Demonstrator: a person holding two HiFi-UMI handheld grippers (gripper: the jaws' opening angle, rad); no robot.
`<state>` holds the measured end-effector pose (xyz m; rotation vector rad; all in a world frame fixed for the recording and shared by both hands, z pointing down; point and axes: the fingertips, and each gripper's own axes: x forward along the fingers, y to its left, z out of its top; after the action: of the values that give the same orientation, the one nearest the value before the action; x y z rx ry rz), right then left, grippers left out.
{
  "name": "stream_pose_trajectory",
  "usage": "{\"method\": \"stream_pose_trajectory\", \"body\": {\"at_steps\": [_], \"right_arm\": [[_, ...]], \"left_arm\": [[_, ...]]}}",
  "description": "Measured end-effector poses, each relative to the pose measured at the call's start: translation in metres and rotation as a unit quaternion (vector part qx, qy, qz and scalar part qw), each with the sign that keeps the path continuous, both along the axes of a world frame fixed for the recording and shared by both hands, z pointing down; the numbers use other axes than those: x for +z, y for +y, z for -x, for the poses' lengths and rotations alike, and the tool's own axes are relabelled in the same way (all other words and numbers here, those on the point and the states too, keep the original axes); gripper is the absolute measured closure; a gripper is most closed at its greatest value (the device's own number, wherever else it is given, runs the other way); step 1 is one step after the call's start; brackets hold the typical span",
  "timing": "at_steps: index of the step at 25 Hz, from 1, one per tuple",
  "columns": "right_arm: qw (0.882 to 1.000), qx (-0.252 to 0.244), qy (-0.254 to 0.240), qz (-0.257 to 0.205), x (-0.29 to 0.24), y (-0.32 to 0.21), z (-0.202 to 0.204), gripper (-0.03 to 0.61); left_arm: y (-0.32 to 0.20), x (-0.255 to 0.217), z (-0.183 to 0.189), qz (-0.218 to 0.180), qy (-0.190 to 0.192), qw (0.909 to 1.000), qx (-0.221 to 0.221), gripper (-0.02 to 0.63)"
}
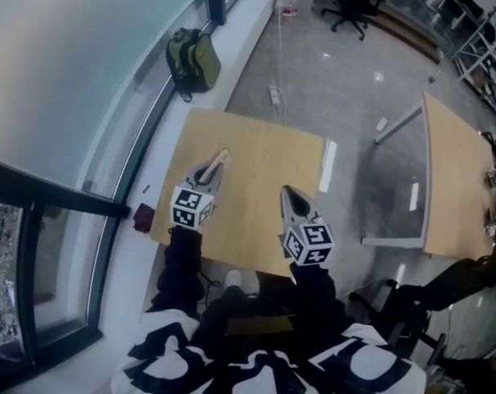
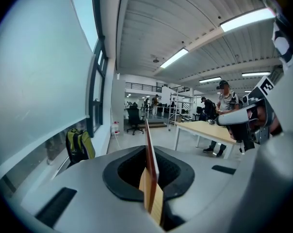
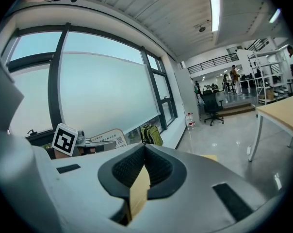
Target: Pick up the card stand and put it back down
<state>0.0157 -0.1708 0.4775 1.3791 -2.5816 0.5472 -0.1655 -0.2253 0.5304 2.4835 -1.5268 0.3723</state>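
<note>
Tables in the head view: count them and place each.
2. The near table lies at the centre; the far table stands at the right edge. Others may be out of frame.

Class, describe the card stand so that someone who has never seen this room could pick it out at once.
Find the pale wooden table beside the long window wall. Over its left part, the left tongs are shut on the card stand, a thin pale card. Unlike the white strip at the table's right edge, it is held on edge in a grip.
</note>
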Motion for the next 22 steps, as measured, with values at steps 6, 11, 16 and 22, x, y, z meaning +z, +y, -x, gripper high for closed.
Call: {"method": "stream_pose_trajectory", "body": {"at_steps": [6, 11, 16, 22], "right_arm": [[0.999, 0.02, -0.001, 0.033, 0.037, -0.037, -0.027, 0.574], [0.998, 0.02, 0.014, 0.055, 0.074, -0.063, -0.049, 0.574], [0.997, 0.017, 0.024, 0.069, 0.1, -0.091, -0.073, 0.574], [0.996, 0.014, 0.028, 0.083, 0.123, -0.113, -0.09, 0.574]], "left_arm": [[-0.058, 0.053, 0.001, 0.042, -0.02, 0.9987, 0.02, 0.589], [-0.11, 0.092, 0.006, 0.064, -0.046, 0.9963, 0.033, 0.589], [-0.164, 0.108, -0.011, 0.061, -0.05, 0.992, 0.098, 0.589], [-0.205, 0.12, -0.062, 0.065, -0.049, 0.9737, 0.213, 0.589]]}}
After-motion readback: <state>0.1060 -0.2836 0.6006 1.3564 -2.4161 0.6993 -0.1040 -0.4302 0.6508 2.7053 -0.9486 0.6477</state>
